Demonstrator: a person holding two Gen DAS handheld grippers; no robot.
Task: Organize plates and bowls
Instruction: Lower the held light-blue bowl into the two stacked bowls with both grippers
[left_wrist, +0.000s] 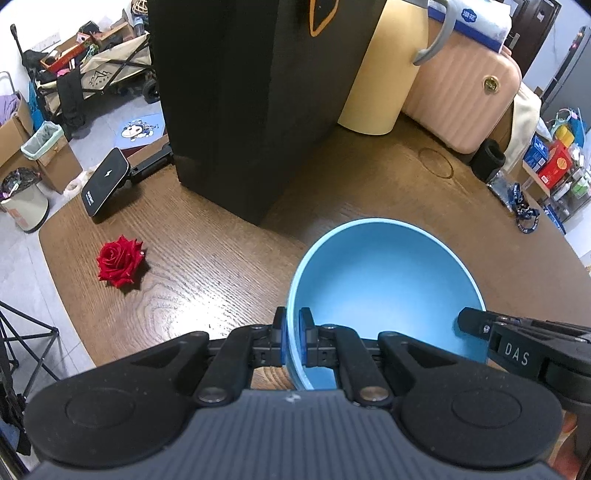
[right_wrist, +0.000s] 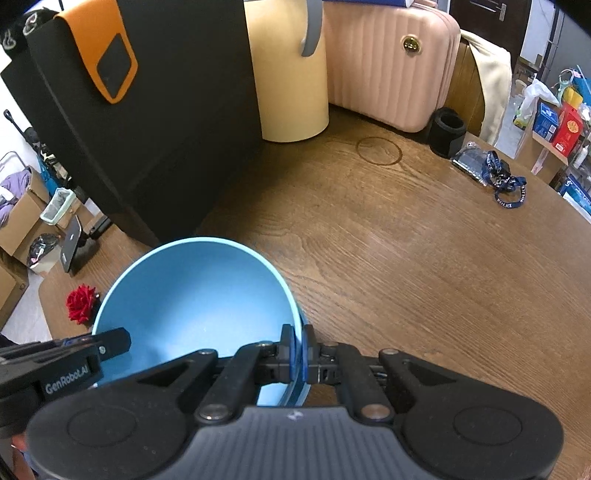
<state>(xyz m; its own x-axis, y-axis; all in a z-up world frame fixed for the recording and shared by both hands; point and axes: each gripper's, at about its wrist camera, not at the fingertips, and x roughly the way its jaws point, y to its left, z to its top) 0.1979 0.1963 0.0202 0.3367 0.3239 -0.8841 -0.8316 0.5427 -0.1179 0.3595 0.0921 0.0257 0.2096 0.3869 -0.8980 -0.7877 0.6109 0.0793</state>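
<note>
While both tongs clamp it from opposite sides, the blue bowl (left_wrist: 384, 291) sits between them above the wooden counter (left_wrist: 207, 266), whether lifted or resting cannot be told. The left tongs (left_wrist: 291, 332) pinch the bowl's left rim, one blue pad outside the wall and one inside, and the right tongs (right_wrist: 298, 345) grip the opposite rim the same way. Each wrist view catches the other tool's black finger reaching over the far rim. The bowl's hollow opens ahead of both tongs and looks bare inside. Left of the left tongs, a red rose (left_wrist: 120, 261) lies on the counter, well apart from the bowl. Just beyond the bowl stands a tall black bag (right_wrist: 147, 110) with an orange flap, and left of it a dark phone stand (left_wrist: 104, 186) near the counter's edge. Farther ahead are a cream cylinder (right_wrist: 291, 74), a pink ribbed suitcase (right_wrist: 388, 70), and, off to the right, a blue lanyard (right_wrist: 506, 184).
</note>
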